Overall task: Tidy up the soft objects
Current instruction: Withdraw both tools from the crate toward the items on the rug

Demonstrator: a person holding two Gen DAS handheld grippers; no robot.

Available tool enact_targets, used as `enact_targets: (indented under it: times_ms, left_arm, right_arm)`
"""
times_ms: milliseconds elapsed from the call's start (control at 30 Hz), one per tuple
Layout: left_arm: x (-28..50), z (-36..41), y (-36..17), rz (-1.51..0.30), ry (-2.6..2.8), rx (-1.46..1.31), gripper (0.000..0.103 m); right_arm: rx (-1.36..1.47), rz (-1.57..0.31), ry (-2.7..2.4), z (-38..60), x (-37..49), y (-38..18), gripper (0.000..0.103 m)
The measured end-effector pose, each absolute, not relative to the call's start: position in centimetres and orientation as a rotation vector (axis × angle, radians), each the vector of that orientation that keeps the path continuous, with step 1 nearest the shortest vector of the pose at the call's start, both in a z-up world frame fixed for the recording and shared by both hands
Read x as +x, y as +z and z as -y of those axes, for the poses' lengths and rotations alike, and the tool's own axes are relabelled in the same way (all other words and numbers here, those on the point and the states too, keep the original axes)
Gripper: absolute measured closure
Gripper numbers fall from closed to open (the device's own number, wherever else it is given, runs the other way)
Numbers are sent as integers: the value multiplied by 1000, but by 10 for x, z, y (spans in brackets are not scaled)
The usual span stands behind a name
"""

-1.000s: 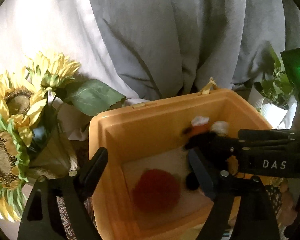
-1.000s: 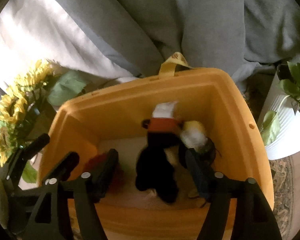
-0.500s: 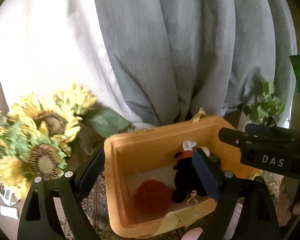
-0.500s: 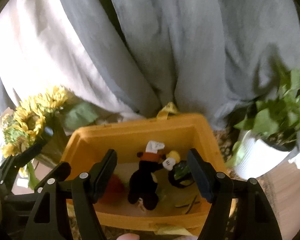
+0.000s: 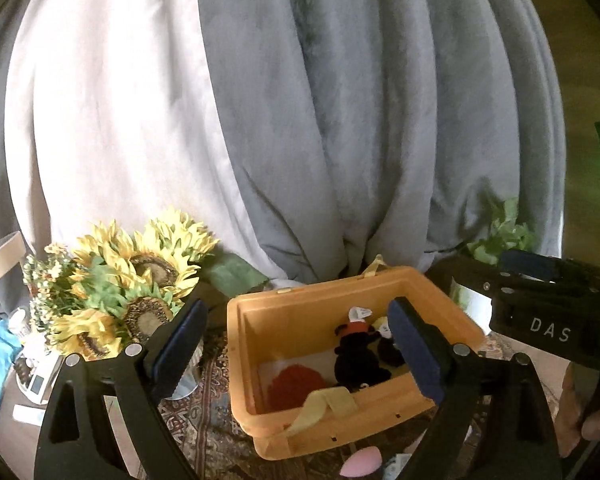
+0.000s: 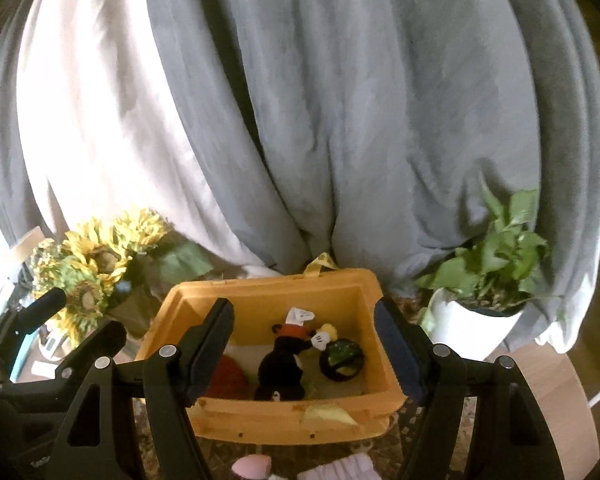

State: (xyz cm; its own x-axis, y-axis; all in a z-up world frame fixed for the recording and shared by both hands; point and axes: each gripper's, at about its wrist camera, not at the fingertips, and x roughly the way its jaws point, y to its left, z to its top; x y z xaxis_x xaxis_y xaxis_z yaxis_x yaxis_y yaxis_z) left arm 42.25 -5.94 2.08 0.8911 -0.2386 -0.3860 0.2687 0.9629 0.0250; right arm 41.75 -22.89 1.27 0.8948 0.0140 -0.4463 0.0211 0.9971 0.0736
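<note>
An orange storage bin (image 5: 332, 420) (image 6: 284, 416) stands on a patterned rug. Inside lie a black plush mouse with a red collar (image 5: 358, 356) (image 6: 284, 364), a red fuzzy ball (image 5: 296, 386) (image 6: 228, 376) and a dark round plush with green on top (image 6: 342, 358). My left gripper (image 5: 296, 348) is open and empty, raised in front of the bin. My right gripper (image 6: 304, 344) is open and empty, also above the bin's near side. A pink soft object (image 5: 360, 462) (image 6: 252, 466) and a pale knitted item (image 6: 340, 468) lie on the rug in front of the bin.
Artificial sunflowers (image 5: 128, 292) (image 6: 88, 268) stand left of the bin. A potted green plant in a white pot (image 6: 484, 300) stands to the right. Grey and white curtains (image 5: 340, 120) hang behind. Small clutter lies at far left (image 5: 20, 376).
Both grippers pulled back and up away from the bin, which now looks smaller. The black plush mouse, released from my right gripper, now lies still in the bin.
</note>
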Motion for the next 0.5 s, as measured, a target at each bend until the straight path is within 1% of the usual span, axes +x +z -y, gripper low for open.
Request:
enact_targets:
  times_ms: [333, 433, 467, 500]
  left_arm:
    - [366, 49, 34, -314, -282, 85, 10]
    - [349, 43, 35, -293, -280, 84, 5]
    - [344, 40, 35, -287, -278, 86, 4]
    - [338, 39, 34, -281, -276, 88, 4]
  right_arm:
    - [103, -377, -49, 224, 352, 27, 30]
    - [110, -354, -71, 221, 332, 28, 29]
    - [113, -347, -80, 219, 325, 28, 29]
    - [117, -340, -91, 218, 320, 28, 24]
